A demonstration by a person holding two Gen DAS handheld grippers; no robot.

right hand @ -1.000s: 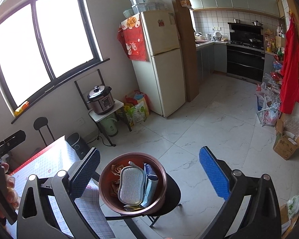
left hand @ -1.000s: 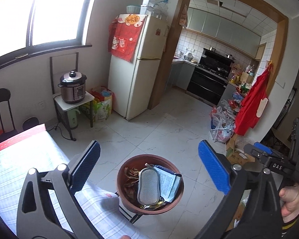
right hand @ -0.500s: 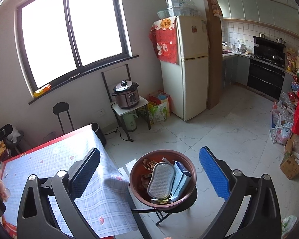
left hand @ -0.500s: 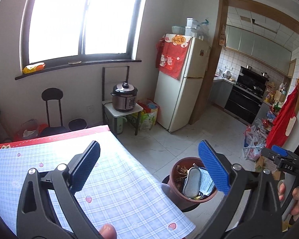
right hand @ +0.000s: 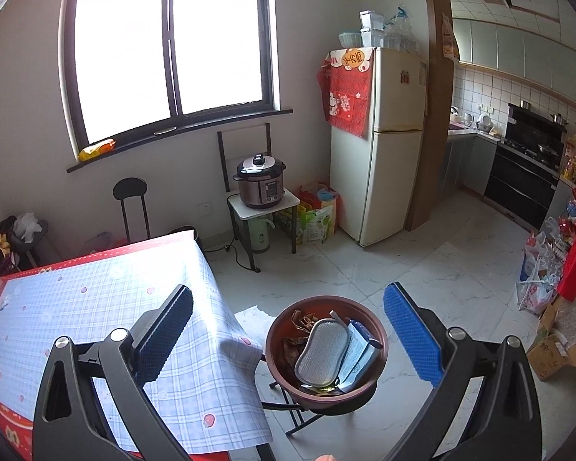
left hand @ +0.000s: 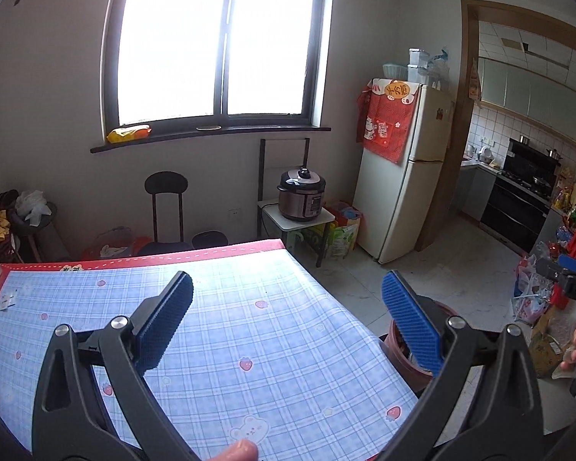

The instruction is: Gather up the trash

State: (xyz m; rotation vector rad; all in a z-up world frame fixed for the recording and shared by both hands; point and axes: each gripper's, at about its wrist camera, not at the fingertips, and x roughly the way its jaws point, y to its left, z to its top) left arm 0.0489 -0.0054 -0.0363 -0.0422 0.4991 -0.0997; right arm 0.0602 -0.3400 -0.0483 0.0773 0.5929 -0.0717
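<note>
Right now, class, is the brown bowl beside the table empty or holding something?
Holding something. In the right wrist view the brown bowl contains a grey pad, a blue-white packet and brown scraps.

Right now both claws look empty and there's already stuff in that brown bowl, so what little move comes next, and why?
Probably swing the left gripper further left over the table to look for leftover trash. Both it and the right gripper are open and empty, the bowl already holds wrappers, and the only scraps showing are small white bits near the far-left edge.
</note>
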